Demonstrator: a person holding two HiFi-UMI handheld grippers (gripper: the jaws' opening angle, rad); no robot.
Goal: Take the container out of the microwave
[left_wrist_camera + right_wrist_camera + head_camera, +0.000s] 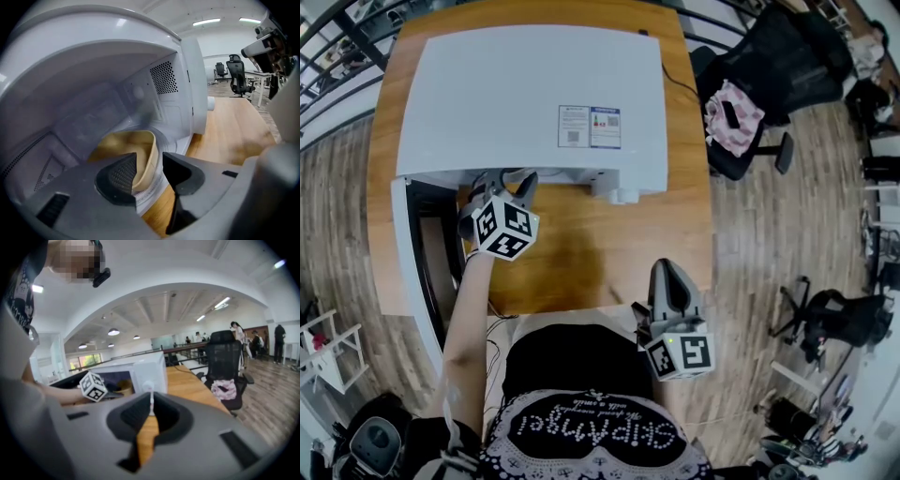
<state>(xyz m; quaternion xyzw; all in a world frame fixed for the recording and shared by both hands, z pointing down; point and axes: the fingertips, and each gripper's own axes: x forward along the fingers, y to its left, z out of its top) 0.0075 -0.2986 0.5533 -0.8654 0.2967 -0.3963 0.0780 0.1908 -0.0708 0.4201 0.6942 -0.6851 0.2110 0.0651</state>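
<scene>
Head view: the white microwave sits on a wooden table with its door swung open. The left gripper is at the opening and the right gripper hangs by the table's near edge

Left gripper view: jaws apart, straddling the wall of the beige container, which is inside the microwave

Right gripper view: jaws pressed together, holding nothing

You have little room at the microwave mouth: its ceiling sits close above your left gripper, with the vented wall to the right and the open door to the left. The container wall stands between the parted fingers. The bare tabletop in front lies free.
</scene>
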